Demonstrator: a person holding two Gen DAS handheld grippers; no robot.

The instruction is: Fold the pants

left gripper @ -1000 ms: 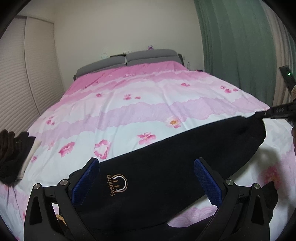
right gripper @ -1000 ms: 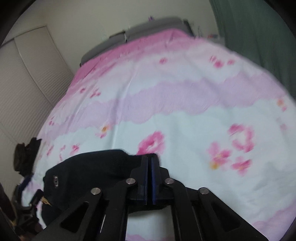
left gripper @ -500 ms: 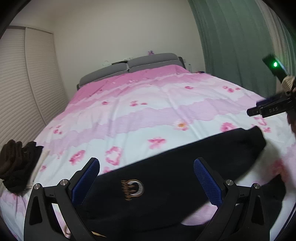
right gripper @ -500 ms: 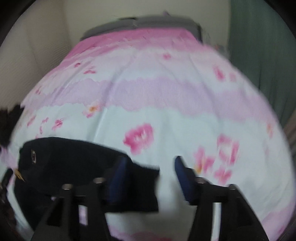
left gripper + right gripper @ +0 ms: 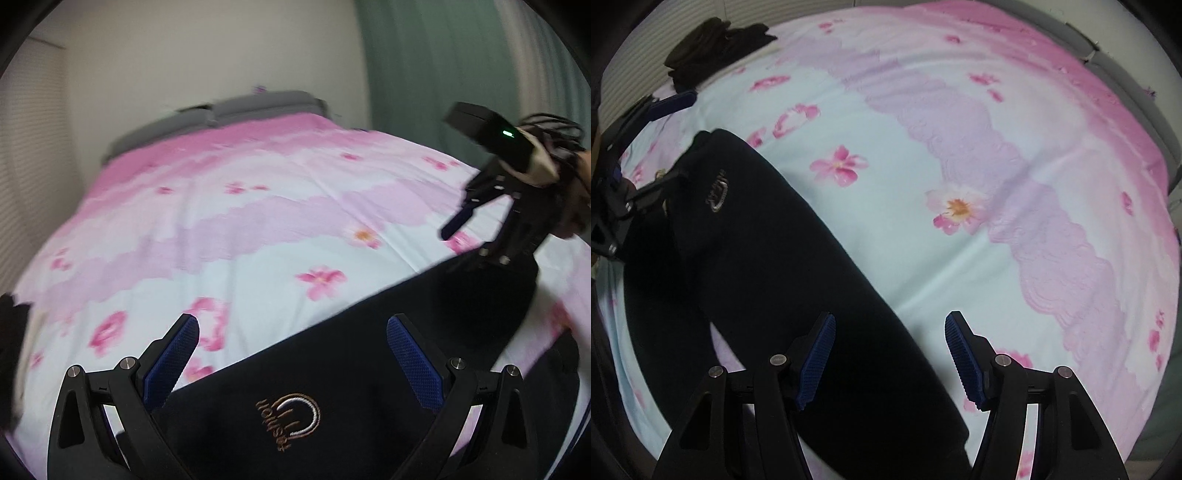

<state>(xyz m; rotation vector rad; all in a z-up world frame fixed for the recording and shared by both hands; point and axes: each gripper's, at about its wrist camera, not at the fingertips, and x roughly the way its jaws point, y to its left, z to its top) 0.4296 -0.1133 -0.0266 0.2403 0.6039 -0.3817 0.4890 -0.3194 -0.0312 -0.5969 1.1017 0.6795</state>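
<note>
Black pants [image 5: 332,369] with a gold logo [image 5: 291,417] lie flat on the pink flowered bedspread [image 5: 258,221]. In the right wrist view the pants [image 5: 783,266] run from the lower middle up to the left. My left gripper [image 5: 291,358] is open and empty, hovering over the logo end. My right gripper [image 5: 890,350] is open and empty, above the other end of the pants. It also shows in the left wrist view [image 5: 476,240], lifted off the cloth.
A dark pile of clothes [image 5: 713,44] lies at the bed's left edge. A grey headboard [image 5: 221,114] stands at the far end, a green curtain [image 5: 461,62] on the right. The bedspread stretches out beyond the pants.
My right gripper has opened, let go of the pant end and lifted off it, turning left. The pants now lie flat. My left gripper stayed open and tilted slightly.
</note>
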